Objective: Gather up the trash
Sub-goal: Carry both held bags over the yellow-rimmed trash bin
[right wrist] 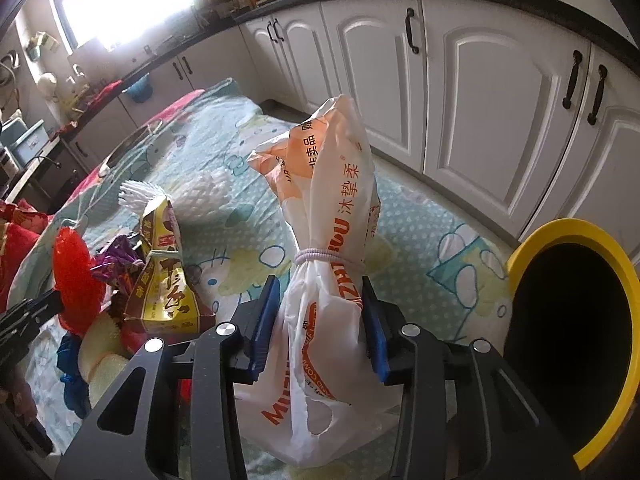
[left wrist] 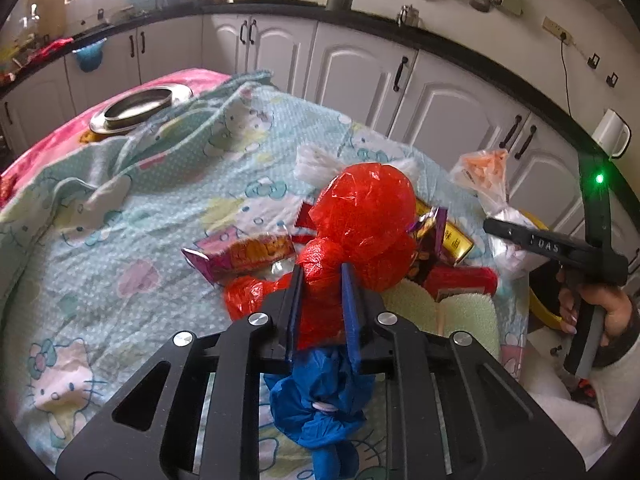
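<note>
My left gripper (left wrist: pixel 322 276) is shut on the neck of a crumpled red plastic bag (left wrist: pixel 360 208), which lies on the cartoon-print cloth (left wrist: pixel 160 208). A knotted blue bag (left wrist: pixel 320 400) lies just under the jaws. In the right wrist view my right gripper (right wrist: pixel 320 304) is shut on a white and orange plastic bag (right wrist: pixel 332 184) tied with a hair band; both blue pads (right wrist: pixel 262 320) press its sides. The bag stands upright on the cloth. Snack wrappers (left wrist: pixel 248 256) and a yellow packet (right wrist: pixel 164 292) lie between the two bags.
A black bin with a yellow rim (right wrist: pixel 576 232) stands right of the white bag. A metal dish (left wrist: pixel 136 108) sits at the far end of the table, with white foam netting (left wrist: pixel 316 160) nearer the red bag. White cabinets (left wrist: pixel 360 68) run behind. A hand (left wrist: pixel 600 308) holds the right gripper's handle.
</note>
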Tool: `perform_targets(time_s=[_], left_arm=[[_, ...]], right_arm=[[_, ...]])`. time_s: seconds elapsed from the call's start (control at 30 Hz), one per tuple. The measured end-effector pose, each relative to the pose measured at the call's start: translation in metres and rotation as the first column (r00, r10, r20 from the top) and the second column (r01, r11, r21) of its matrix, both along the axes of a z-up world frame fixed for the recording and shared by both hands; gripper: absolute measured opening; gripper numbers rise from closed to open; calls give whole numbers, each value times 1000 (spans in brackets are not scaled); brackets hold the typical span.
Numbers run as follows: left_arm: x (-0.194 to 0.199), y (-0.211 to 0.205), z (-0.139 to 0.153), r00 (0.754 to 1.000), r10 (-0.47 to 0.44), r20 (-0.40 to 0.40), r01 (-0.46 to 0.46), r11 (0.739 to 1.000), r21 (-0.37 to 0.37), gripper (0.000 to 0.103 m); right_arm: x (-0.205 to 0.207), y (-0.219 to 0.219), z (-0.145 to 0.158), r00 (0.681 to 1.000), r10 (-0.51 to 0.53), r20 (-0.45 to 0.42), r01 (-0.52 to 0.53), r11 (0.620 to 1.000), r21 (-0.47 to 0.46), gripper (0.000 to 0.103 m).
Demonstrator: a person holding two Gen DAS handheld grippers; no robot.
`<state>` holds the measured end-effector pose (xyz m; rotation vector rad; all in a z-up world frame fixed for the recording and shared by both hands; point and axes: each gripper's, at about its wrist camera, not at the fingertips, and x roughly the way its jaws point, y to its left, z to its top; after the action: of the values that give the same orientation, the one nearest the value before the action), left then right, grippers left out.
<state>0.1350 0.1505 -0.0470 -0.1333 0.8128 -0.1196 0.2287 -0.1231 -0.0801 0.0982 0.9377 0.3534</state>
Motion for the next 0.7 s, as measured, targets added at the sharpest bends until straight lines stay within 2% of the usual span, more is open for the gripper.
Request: perform_targets(time_s=[0.2, 0.37, 0.7], left_arm=[[-11, -4, 34, 995, 20, 99, -19, 1000, -3, 12], [-8, -20, 54, 988, 11, 151, -11, 1000, -5, 12], [9, -71, 66, 980, -49, 194, 54, 998, -21, 12]], right_arm=[[-16, -16, 18, 998, 13, 53, -15, 999, 43, 38], [-26, -30, 35, 996, 21, 90, -27, 997, 70, 38], [-42, -63, 69, 987, 9, 158, -24, 995, 97, 38]])
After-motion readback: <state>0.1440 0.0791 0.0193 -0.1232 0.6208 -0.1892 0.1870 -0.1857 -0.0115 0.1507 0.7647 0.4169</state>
